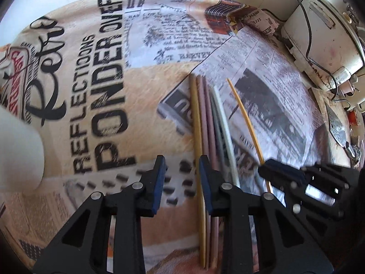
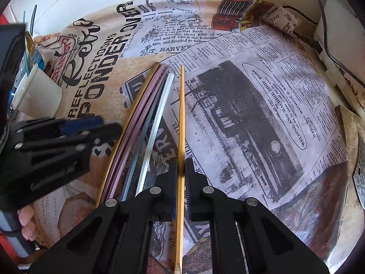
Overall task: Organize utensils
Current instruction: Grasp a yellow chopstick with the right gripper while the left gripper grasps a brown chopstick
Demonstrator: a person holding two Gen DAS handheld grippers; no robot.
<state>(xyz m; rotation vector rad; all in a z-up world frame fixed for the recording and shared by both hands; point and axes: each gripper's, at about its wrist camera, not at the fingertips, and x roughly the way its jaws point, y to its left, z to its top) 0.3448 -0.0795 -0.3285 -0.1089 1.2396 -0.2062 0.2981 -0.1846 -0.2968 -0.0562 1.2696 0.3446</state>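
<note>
Several chopsticks (image 1: 212, 118) in gold, pink, grey and white lie side by side on the newspaper-print tablecloth (image 1: 146, 86). My left gripper (image 1: 182, 178) hangs open just above their near ends; the gold one runs along the inner edge of its right finger and nothing sits between the pads. In the right wrist view the same bundle (image 2: 146, 114) lies left of a single orange chopstick (image 2: 181, 114). My right gripper (image 2: 181, 175) is shut on that orange chopstick, near its lower half. The right gripper (image 1: 265, 167) with the orange chopstick (image 1: 246, 117) also shows beside the left one.
A white cup (image 2: 38, 93) stands at the left by a holder with a spoon (image 2: 29, 41). A white appliance (image 1: 319, 34) with a cord sits at the far right. A wooden board (image 1: 324, 105) carries a metal tool (image 1: 337, 125). A person's fingers (image 2: 25, 223) hold the left gripper (image 2: 109, 125).
</note>
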